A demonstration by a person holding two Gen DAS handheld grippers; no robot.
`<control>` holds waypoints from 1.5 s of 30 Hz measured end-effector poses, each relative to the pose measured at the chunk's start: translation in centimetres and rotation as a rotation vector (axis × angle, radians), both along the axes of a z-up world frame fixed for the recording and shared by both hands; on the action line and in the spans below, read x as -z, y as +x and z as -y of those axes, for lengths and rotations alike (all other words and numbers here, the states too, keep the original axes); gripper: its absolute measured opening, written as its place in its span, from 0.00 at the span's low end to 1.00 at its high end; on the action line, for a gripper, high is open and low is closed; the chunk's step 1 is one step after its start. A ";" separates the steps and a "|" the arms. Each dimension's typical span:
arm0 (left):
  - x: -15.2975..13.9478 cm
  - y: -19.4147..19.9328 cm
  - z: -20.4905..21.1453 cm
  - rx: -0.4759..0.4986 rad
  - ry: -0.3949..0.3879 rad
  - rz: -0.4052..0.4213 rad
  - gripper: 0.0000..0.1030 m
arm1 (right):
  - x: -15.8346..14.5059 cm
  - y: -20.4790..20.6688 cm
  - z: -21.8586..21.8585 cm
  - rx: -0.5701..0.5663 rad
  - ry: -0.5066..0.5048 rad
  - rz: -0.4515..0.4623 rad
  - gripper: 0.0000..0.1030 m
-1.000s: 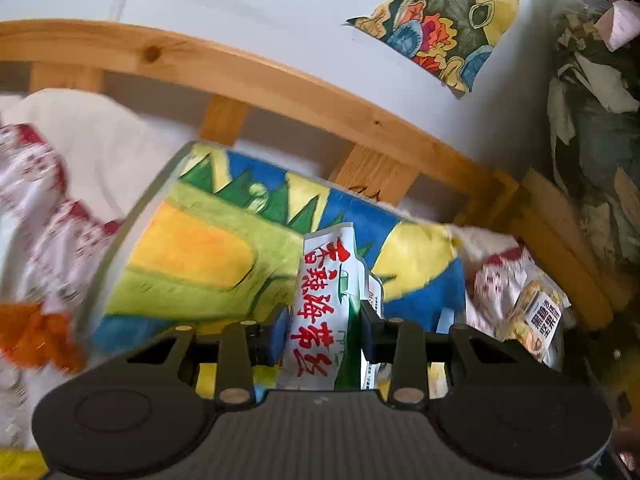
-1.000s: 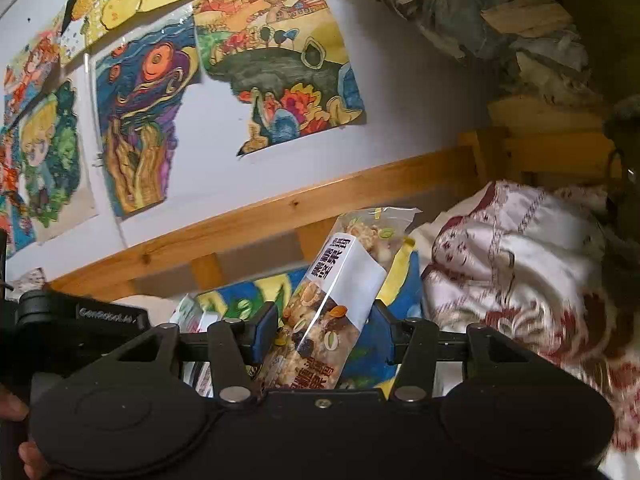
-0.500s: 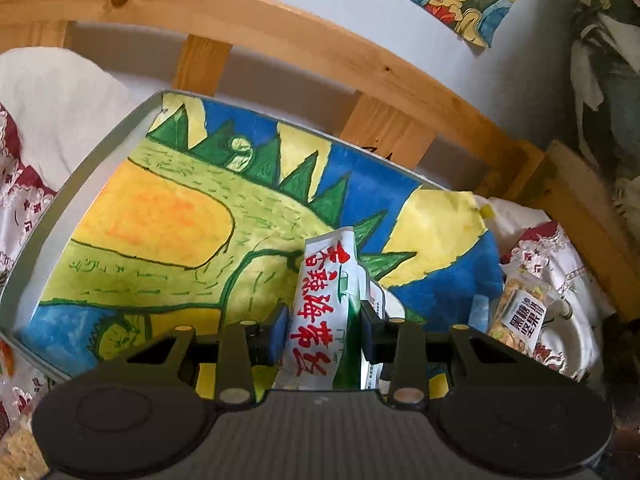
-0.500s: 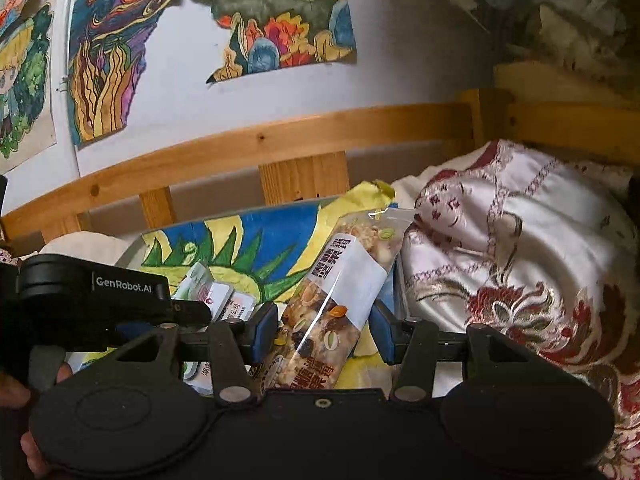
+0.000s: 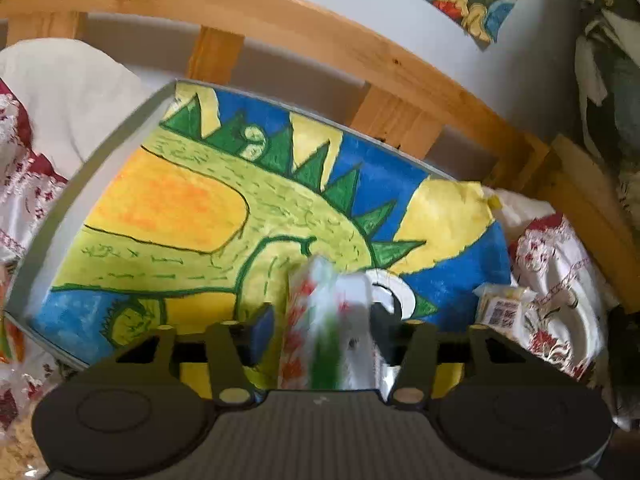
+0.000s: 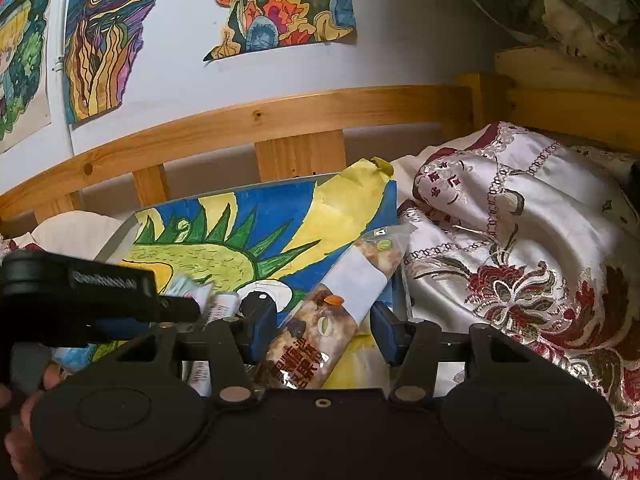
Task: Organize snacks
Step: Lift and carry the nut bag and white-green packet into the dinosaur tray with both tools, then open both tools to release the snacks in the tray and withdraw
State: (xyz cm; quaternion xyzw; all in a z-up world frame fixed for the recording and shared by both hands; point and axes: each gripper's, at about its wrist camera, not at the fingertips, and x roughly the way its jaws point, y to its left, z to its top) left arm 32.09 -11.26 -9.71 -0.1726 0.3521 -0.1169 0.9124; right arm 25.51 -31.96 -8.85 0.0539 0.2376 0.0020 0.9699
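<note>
A grey-rimmed tray (image 5: 120,136) lined with a dinosaur painting lies in front of both grippers. My left gripper (image 5: 320,332) is low over it and its jaws are opening. A white, red and green snack packet (image 5: 320,320) hangs blurred between the pads, free of both. My right gripper (image 6: 324,334) is over the tray's right end (image 6: 394,216), shut on a clear nut packet (image 6: 320,320) with a white label, and its jaws are starting to open. The nut packet (image 5: 500,308) also shows at the right of the left wrist view. Small white packets (image 6: 224,304) lie on the tray.
A wooden bed rail (image 5: 320,40) runs behind the tray, under a wall with paintings (image 6: 280,8). Embroidered satin cloth (image 6: 520,240) is bunched right of the tray and white cloth (image 5: 72,92) lies at its left. A hand (image 6: 20,432) holds the left tool's black housing (image 6: 80,280).
Both grippers have come down closer to the tray. The left jaws have spread and the red-and-green packet has slipped loose, now blurred. The right jaws stand slightly wider around the nut packet.
</note>
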 end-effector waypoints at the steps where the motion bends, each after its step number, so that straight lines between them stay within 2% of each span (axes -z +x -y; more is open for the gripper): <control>1: -0.3 -0.2 -0.2 -0.008 0.001 0.008 0.72 | -0.1 -0.1 0.0 0.000 -0.002 0.002 0.59; 2: -0.6 -0.4 -0.4 -0.016 0.004 0.018 0.77 | -0.1 -0.2 -0.1 0.001 -0.004 0.006 0.61; 4: -1.2 -0.9 -0.9 -0.028 0.010 0.033 0.82 | -0.4 -0.4 -0.3 -0.002 -0.009 0.018 0.69; 8: -2.2 -2.3 -2.1 -0.057 0.017 0.057 0.92 | -1.2 -1.3 -0.8 -0.001 -0.026 0.047 0.79; 13: -3.3 -5.1 -3.8 -0.089 0.031 0.094 0.97 | -2.6 -3.3 -1.1 0.012 -0.017 0.085 0.93; 18: -4.6 -8.6 -5.4 -0.116 0.054 0.140 0.99 | -4.2 -6.0 -1.6 0.011 -0.016 0.124 0.98; 26: -6.7 -13.8 -7.2 -0.126 0.080 0.206 0.99 | -6.6 -10.6 -2.6 0.016 -0.029 0.180 0.99; 36: -8.1 -19.9 -7.6 -0.108 0.155 0.298 0.99 | -7.9 -16.2 -4.3 -0.003 -0.048 0.207 0.99; 45: -7.3 -23.8 -8.2 -0.136 0.198 0.292 0.99 | -7.8 -20.0 -4.9 0.000 -0.044 0.184 0.99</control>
